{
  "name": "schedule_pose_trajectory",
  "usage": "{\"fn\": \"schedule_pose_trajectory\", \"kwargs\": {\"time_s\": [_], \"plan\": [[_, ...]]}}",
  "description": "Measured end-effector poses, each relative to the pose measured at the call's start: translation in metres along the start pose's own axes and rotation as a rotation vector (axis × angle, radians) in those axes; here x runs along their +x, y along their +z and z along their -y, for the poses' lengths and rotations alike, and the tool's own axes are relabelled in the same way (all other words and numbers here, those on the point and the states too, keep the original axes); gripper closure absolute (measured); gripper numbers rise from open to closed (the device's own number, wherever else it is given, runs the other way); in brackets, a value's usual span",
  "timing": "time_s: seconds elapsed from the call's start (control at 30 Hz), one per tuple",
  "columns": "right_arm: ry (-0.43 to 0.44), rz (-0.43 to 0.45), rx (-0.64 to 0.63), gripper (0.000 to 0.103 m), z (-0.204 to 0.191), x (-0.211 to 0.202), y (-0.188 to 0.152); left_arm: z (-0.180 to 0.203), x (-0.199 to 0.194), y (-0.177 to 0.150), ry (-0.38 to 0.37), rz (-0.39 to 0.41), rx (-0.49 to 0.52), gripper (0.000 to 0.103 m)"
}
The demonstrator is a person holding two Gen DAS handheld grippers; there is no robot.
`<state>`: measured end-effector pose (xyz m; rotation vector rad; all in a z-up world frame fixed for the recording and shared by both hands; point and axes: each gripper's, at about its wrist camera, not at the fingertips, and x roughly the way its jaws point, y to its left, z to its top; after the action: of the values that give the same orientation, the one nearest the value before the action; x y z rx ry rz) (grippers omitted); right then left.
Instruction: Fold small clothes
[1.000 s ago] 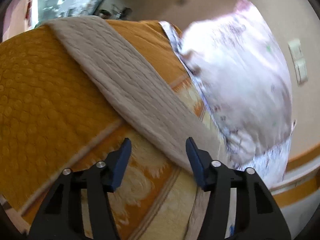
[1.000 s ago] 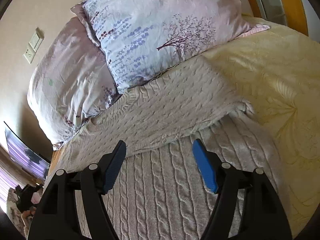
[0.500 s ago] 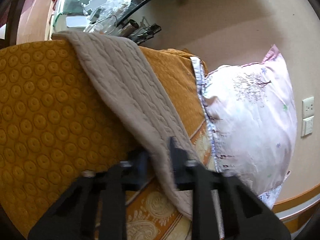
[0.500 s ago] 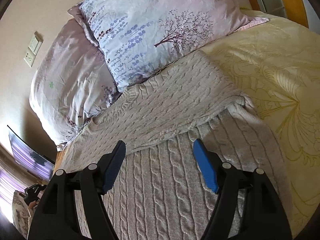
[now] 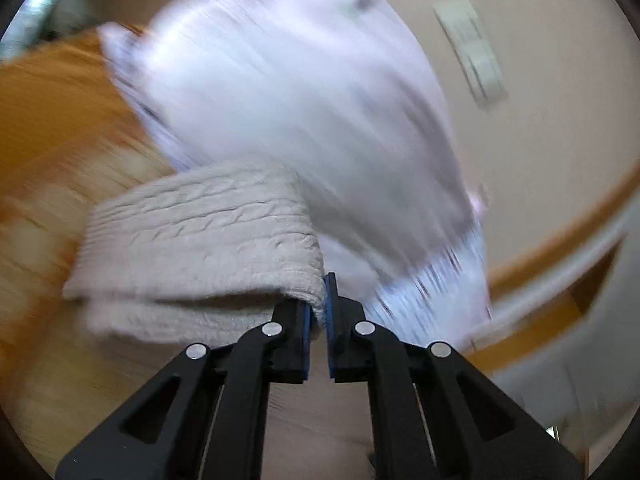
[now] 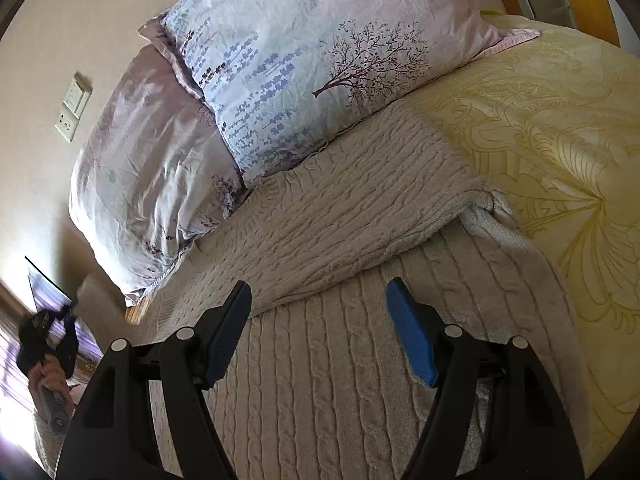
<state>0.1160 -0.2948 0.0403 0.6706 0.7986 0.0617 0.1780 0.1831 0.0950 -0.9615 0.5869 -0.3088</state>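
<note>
The left tongs (image 5: 318, 312) are clamped on the cuff of the beige cable-knit sweater (image 6: 340, 216), so its sleeve can fold inward. The sweater lies on the yellow bedspread (image 6: 560, 128), at six o'clock from the floral pillows (image 6: 304, 64). The right tongs (image 6: 318, 320) hover wide apart, empty, above it

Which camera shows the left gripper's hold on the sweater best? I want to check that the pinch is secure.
The left wrist view: the left gripper is shut on a fold of the beige knit sweater, sharp despite the blurred background. The right wrist view shows the sweater spread flat, not the pinch.
</note>
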Motion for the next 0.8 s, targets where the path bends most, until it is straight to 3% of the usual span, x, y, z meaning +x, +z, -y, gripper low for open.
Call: {"fn": "schedule_pose_trajectory", "kwargs": {"time_s": [0.07,0.17,0.23,0.3,0.4,0.5,0.67,0.8], "plan": [[-0.008,-0.005,-0.028,0.031,-0.005,-0.004,-0.001,0.029,0.046,-0.037,-0.032,-0.111,0.08,0.097],[-0.017,-0.022,-0.074,0.031,-0.012,-0.012,0.0,0.046,0.104,-0.088,-0.003,-0.288,0.166,0.09],[-0.02,-0.041,-0.113,0.031,-0.019,-0.018,0.005,0.044,0.129,-0.118,0.046,-0.403,0.191,0.068],[-0.025,-0.046,-0.184,0.031,-0.031,-0.026,0.01,0.036,0.131,-0.127,0.041,-0.444,0.174,0.057],[-0.004,-0.042,-0.311,0.031,-0.057,-0.031,0.018,0.023,0.102,-0.118,0.015,-0.4,0.167,0.049],[0.061,-0.071,-0.509,0.032,-0.107,-0.017,0.019,0.001,0.058,-0.094,0.056,-0.278,0.155,0.049],[0.173,-0.133,-0.774,0.048,-0.188,0.03,-0.005,-0.044,0.029,-0.071,0.176,-0.186,0.074,0.05],[0.207,-0.211,-0.911,0.06,-0.238,0.082,-0.037,-0.065,0.024,-0.067,0.205,-0.175,0.036,0.056]]}}
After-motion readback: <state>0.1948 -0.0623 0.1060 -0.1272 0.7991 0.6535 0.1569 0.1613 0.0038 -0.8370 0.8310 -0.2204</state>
